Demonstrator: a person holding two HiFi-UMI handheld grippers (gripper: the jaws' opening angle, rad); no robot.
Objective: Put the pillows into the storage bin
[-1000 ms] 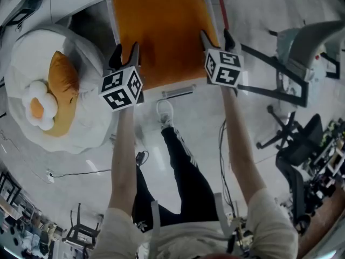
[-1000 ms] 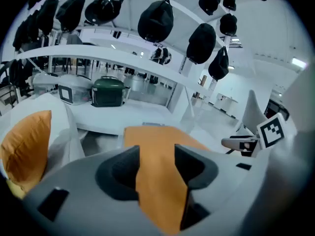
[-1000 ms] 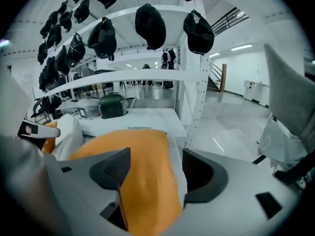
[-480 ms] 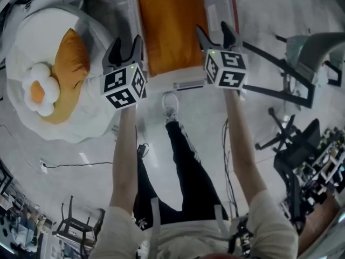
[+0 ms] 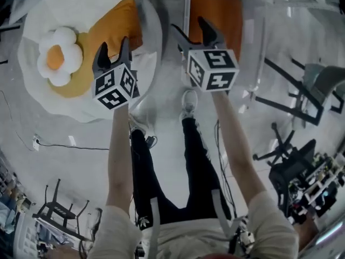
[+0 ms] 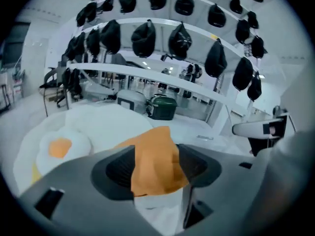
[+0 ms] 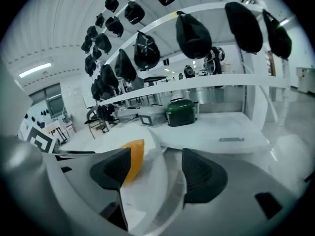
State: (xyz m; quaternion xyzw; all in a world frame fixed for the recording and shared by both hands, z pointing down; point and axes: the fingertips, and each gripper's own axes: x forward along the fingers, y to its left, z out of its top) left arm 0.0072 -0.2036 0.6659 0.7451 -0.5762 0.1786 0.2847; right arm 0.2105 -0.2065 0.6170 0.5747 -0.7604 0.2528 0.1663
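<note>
A white beanbag point(image 5: 70, 9) at the upper left carries an orange pillow point(image 5: 105, 36) and a fried-egg-shaped pillow point(image 5: 59, 55). The clear storage bin point(image 5: 253, 15) at the top right holds another orange pillow point(image 5: 215, 9). My left gripper point(image 5: 112, 50) hovers over the beanbag's near edge. It is open and its jaws have just been opening. Nothing is gripped; the orange pillow point(image 6: 152, 151) shows through the gap, farther off, with the egg pillow point(image 6: 61, 149) to its left. My right gripper point(image 5: 193, 28) is open and empty between beanbag and bin.
Office chairs point(image 5: 291, 155) and a metal frame point(image 5: 285, 85) stand on the floor at the right. A cable point(image 5: 70, 144) runs at the left. The person's shoe point(image 5: 188, 101) is below the grippers. A green pot point(image 6: 162, 106) sits behind the beanbag under a rack of black bags.
Both grippers have swung left, away from the bin and toward the beanbag. The bin with its orange pillow has slid to the view's top right. The left jaws stand wider apart.
</note>
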